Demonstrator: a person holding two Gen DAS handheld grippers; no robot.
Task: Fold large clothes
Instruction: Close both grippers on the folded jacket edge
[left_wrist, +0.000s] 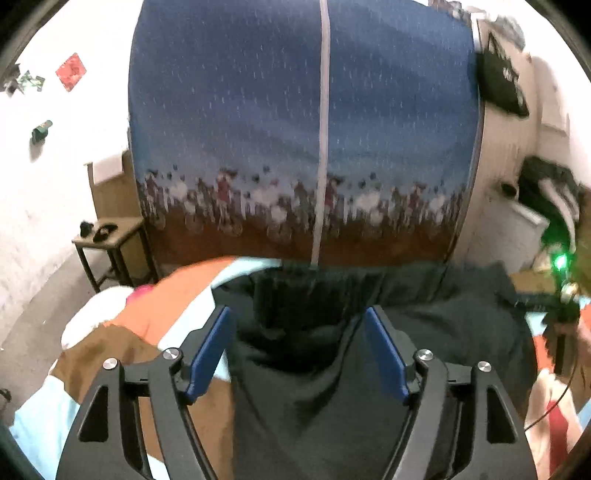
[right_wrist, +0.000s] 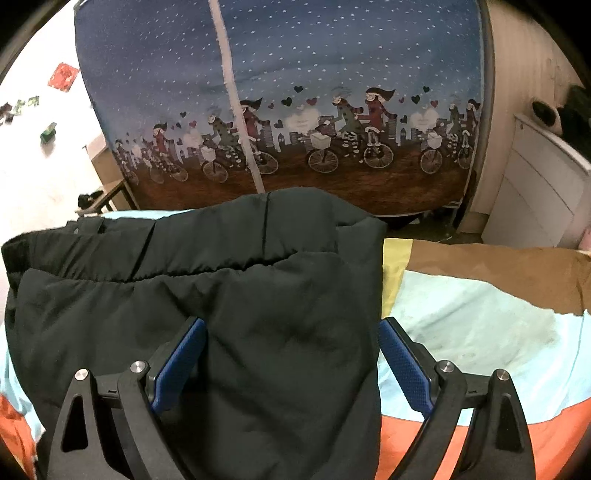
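Note:
A black padded jacket (right_wrist: 221, 295) lies folded on a bed with a patchwork cover (right_wrist: 461, 325) of light blue, orange and brown. In the right wrist view my right gripper (right_wrist: 291, 323) is open just above the jacket's right part. Its left pad is over the cloth and its right pad stands past the jacket's right edge, over the cover. In the blurred left wrist view my left gripper (left_wrist: 298, 312) is open low over the jacket (left_wrist: 443, 325), whose dark cloth lies between and beneath the blue pads. Neither pad presses on it.
A fabric wardrobe (right_wrist: 295, 110) with a blue cover printed with cyclists stands close behind the bed, also the wardrobe (left_wrist: 295, 129). A small wooden table (left_wrist: 110, 232) is at its left, a white drawer unit (right_wrist: 535, 184) at the right. A green light (left_wrist: 559, 262) glows at the right edge.

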